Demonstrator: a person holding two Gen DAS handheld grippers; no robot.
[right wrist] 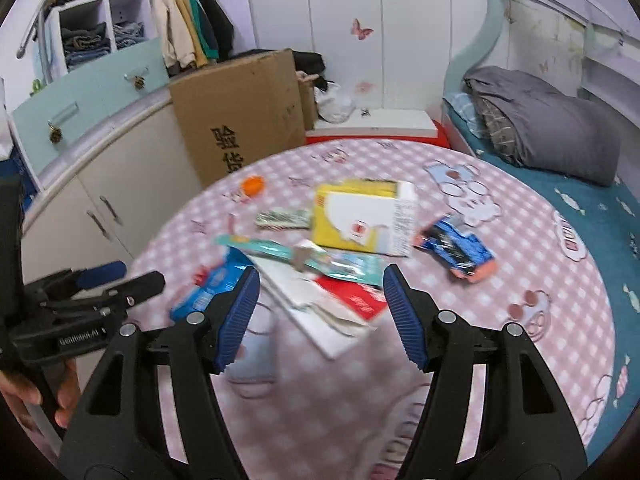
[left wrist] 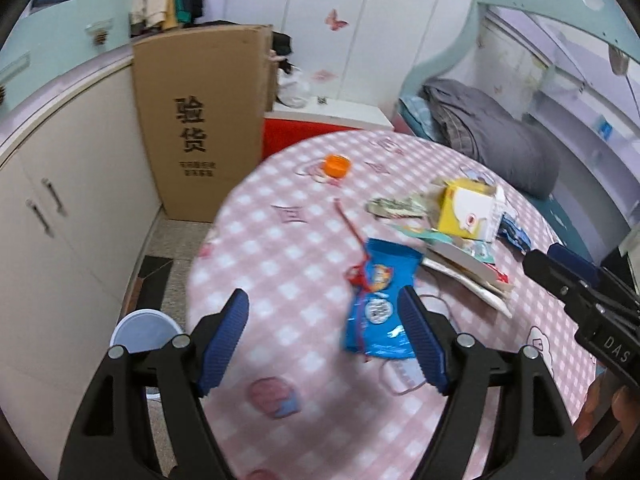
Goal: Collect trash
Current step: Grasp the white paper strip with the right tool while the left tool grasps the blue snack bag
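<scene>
My left gripper [left wrist: 322, 344] hangs over the near side of the round table [left wrist: 280, 240], its pink checked cloth showing between my jaws. They stand wide apart and hold nothing; the blue snack wrapper [left wrist: 380, 300] lies flat just by the right-hand pad, and I cannot tell through the blur whether the pad touches it. A thin red strip [left wrist: 352, 232] runs up from the wrapper's top corner, and an orange cap [left wrist: 337, 165] sits alone toward the far edge.

My right gripper [right wrist: 320, 316] hovers above the main heap, jaws also well apart and empty. Straight ahead of them lies a white-and-red flat card packet [right wrist: 332, 304], with a teal wrapper [right wrist: 304, 258] across its top. Behind that stands the yellow and white carton [right wrist: 360, 220], a green-striped wrapper [right wrist: 284, 218] to its left and a crumpled blue and orange wrapper [right wrist: 456, 252] to its right, apart from the heap.

On the floor past the table's left edge, a white round bin [left wrist: 144, 332] sits beside the cupboard [left wrist: 60, 240].
</scene>
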